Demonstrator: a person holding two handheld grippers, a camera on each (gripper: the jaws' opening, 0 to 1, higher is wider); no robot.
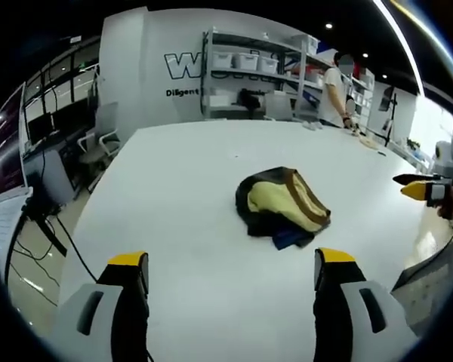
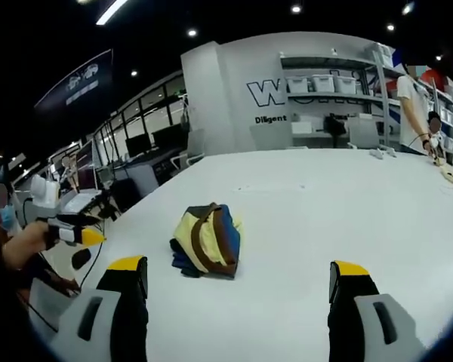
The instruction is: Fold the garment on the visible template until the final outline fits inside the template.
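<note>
Garment first: a crumpled bundle of pale yellow, brown and dark blue cloth (image 1: pixel 282 206) sits in a loose heap on the big white table (image 1: pixel 181 173), roughly mid-table and well ahead of both tools, nothing touching it. In the right gripper view the same bundle (image 2: pixel 206 240) lies just left of centre, yellow side up with a brown band curving across it.

Nearest the camera in the left gripper view, the left gripper (image 1: pixel 232 264) has its black, yellow-tipped jaws spread wide apart over bare tabletop, holding nothing. Same deal for the right gripper (image 2: pixel 238 270) in its own view: jaws wide apart, empty, hovering short of the cloth.

The right gripper also pokes into the left gripper view at the right edge, and the left one shows at the left edge of the right gripper view, held in a hand.

Further back there's a metal shelving rack with white bins (image 1: pixel 253 72), a white wall with dark lettering (image 2: pixel 268 94), grey office chairs (image 1: pixel 100 139), and a person in a white top (image 1: pixel 334 89) standing at the table's far end.
</note>
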